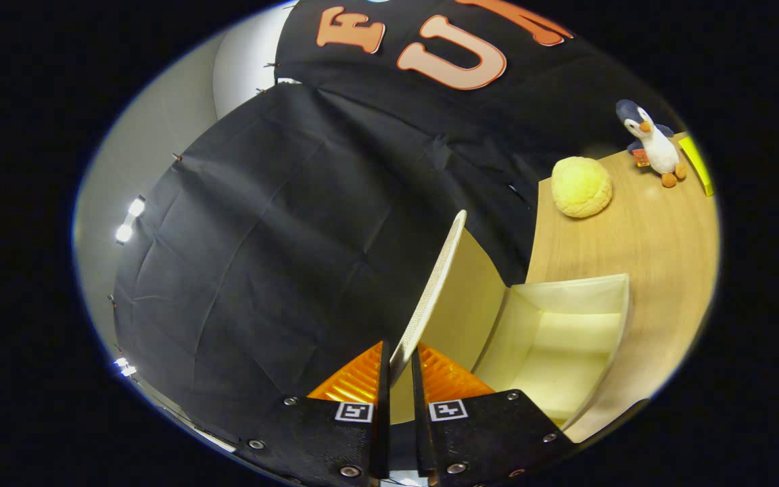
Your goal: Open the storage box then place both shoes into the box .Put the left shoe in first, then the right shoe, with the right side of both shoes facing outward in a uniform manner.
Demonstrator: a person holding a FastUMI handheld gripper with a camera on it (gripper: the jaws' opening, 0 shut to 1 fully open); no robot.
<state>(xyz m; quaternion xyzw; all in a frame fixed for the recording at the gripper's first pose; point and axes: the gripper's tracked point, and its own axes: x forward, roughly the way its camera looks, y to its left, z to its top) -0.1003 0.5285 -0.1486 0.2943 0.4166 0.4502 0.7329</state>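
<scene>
My gripper (399, 368) is shut on the edge of the storage box's lid (433, 284), a thin pale flap raised upright and running away from the fingers. Right of the fingers lies the storage box (616, 318), cream-coloured, open, its inside bare. It rests on a wooden table (653, 230). The whole view is tilted.
Beyond the box on the table sit a round yellow plush (581, 187) and a penguin plush toy (653, 143). A yellow-green object (697, 164) lies at the table's far edge beside the penguin. Black cloth wall rises behind and left of the lid.
</scene>
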